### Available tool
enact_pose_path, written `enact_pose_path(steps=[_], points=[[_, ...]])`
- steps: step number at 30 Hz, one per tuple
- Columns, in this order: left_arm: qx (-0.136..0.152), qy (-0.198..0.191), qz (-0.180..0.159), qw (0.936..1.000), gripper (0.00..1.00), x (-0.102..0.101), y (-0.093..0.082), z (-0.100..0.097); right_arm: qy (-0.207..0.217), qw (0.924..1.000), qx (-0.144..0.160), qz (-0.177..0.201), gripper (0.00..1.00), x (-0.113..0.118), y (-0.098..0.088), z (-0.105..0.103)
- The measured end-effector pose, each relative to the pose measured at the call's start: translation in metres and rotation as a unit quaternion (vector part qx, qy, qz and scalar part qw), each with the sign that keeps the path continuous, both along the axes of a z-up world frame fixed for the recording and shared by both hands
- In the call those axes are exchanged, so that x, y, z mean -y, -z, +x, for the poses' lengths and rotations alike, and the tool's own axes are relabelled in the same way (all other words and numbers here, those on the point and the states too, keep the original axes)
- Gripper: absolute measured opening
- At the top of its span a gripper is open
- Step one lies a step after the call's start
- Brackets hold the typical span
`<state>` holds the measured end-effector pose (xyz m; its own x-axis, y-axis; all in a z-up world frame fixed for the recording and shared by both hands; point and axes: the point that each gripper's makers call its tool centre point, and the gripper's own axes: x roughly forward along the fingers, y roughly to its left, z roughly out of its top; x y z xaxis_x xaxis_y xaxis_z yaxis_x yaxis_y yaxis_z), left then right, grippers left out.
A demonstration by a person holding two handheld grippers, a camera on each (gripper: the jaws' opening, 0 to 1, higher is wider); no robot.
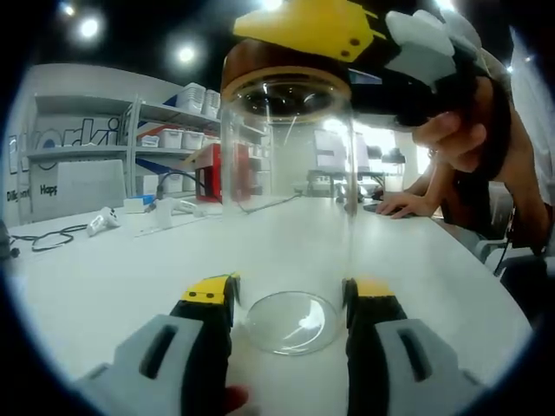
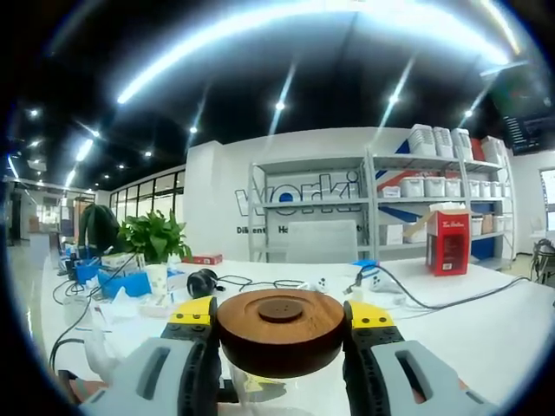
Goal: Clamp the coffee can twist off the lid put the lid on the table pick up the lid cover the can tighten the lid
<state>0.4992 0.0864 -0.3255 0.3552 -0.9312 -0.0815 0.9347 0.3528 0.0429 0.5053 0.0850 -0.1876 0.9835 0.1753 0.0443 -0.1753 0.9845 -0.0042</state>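
Note:
The coffee can (image 1: 286,199) is a clear glass jar standing upright on the white table (image 1: 113,277). My left gripper (image 1: 290,299) has its yellow-tipped jaws pressed against both sides of the can's base. A round brown wooden lid (image 1: 260,76) sits at the can's mouth, and the right gripper (image 1: 321,35) reaches down over it, held by a person's hand (image 1: 451,139). In the right gripper view the lid (image 2: 277,342) is squeezed between the jaws of my right gripper (image 2: 279,316), with the can's glass (image 2: 277,394) just below it. Whether the lid is fully seated is unclear.
Another person's hand (image 1: 403,204) rests on the table's far right. A red box (image 1: 234,169), cables (image 1: 52,236) and small white devices lie toward the back. The right gripper view has a plant (image 2: 156,238), headphones (image 2: 202,282), blue clutter and shelves with white bins (image 2: 434,139).

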Motion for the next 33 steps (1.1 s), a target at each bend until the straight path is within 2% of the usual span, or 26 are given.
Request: enact_pose_path(steps=[4, 6, 9, 12, 15, 17, 18, 19, 21, 22, 24, 25, 27, 28, 29, 30, 31, 33], points=[[0.0, 0.0, 0.0, 1.0, 0.42, 0.0, 0.0, -0.001, -0.017, 0.9998, -0.002, -0.011, 0.51, -0.001, 0.0, -0.001], [0.0, 0.001, 0.0, 1.0, 0.42, 0.0, 0.0, -0.001, -0.028, 0.9996, -0.001, 0.002, 0.52, 0.0, -0.002, -0.002], [0.0, 0.001, -0.001, 1.0, 0.42, 0.0, 0.0, -0.001, -0.047, 0.9989, 0.01, -0.006, 0.56, -0.002, -0.009, -0.006], [0.0, 0.001, -0.001, 1.0, 0.42, 0.001, 0.0, -0.001, -0.089, 0.996, 0.011, 0.007, 0.62, -0.01, -0.013, -0.012], [0.0, 0.001, -0.001, 1.0, 0.42, 0.001, 0.0, -0.001, -0.109, 0.9939, 0.017, 0.009, 0.64, -0.004, -0.018, -0.016], [-0.001, 0.002, -0.002, 1.0, 0.42, 0.001, 0.0, -0.001, -0.154, 0.9875, 0.031, 0.006, 0.64, -0.006, -0.025, -0.019], [-0.001, 0.002, -0.002, 1.0, 0.42, 0.001, 0.0, -0.001, -0.168, 0.9853, 0.028, 0.006, 0.64, -0.005, -0.025, -0.02], [-0.001, 0.002, -0.002, 1.0, 0.42, 0.001, 0.0, -0.001, -0.192, 0.9808, 0.032, 0.013, 0.64, -0.005, -0.028, -0.021], [-0.002, 0.002, -0.002, 1.0, 0.42, 0.001, 0.0, -0.001, -0.258, 0.9651, 0.034, 0.034, 0.64, -0.009, -0.033, -0.024], [-0.001, 0.002, -0.002, 1.0, 0.42, 0.001, 0.0, -0.001, -0.291, 0.9561, 0.025, 0.027, 0.64, -0.01, -0.031, -0.026], [-0.002, 0.003, -0.003, 1.0, 0.42, 0.001, 0.0, -0.001, -0.344, 0.9386, 0.027, 0.013, 0.69, -0.01, -0.032, -0.025], [-0.002, 0.003, -0.003, 1.0, 0.42, 0.001, 0.0, 0.0, -0.363, 0.9311, 0.031, 0.007, 0.72, -0.009, -0.033, -0.023], [-0.002, 0.003, -0.003, 1.0, 0.42, 0.001, 0.0, 0.0, -0.402, 0.9152, 0.015, -0.014, 0.72, -0.007, -0.026, -0.018], [-0.002, 0.003, -0.003, 1.0, 0.42, 0.001, 0.0, 0.0, -0.418, 0.908, 0.007, -0.025, 0.71, -0.006, -0.022, -0.015], [-0.002, 0.003, -0.003, 1.0, 0.42, 0.001, 0.0, 0.0, -0.426, 0.9043, 0.009, -0.027, 0.7, -0.004, -0.023, -0.01], [-0.002, 0.003, -0.003, 1.0, 0.42, 0.001, 0.0, 0.0, -0.446, 0.8946, 0.007, -0.025, 0.69, -0.005, -0.023, -0.009], [-0.003, 0.003, -0.003, 1.0, 0.42, 0.001, 0.0, 0.0, -0.473, 0.8809, -0.006, -0.017, 0.7, -0.007, -0.021, -0.011], [-0.003, 0.003, -0.003, 1.0, 0.42, 0.0, 0.0, 0.0, -0.505, 0.8626, -0.006, -0.024, 0.7, -0.01, -0.018, -0.01]])
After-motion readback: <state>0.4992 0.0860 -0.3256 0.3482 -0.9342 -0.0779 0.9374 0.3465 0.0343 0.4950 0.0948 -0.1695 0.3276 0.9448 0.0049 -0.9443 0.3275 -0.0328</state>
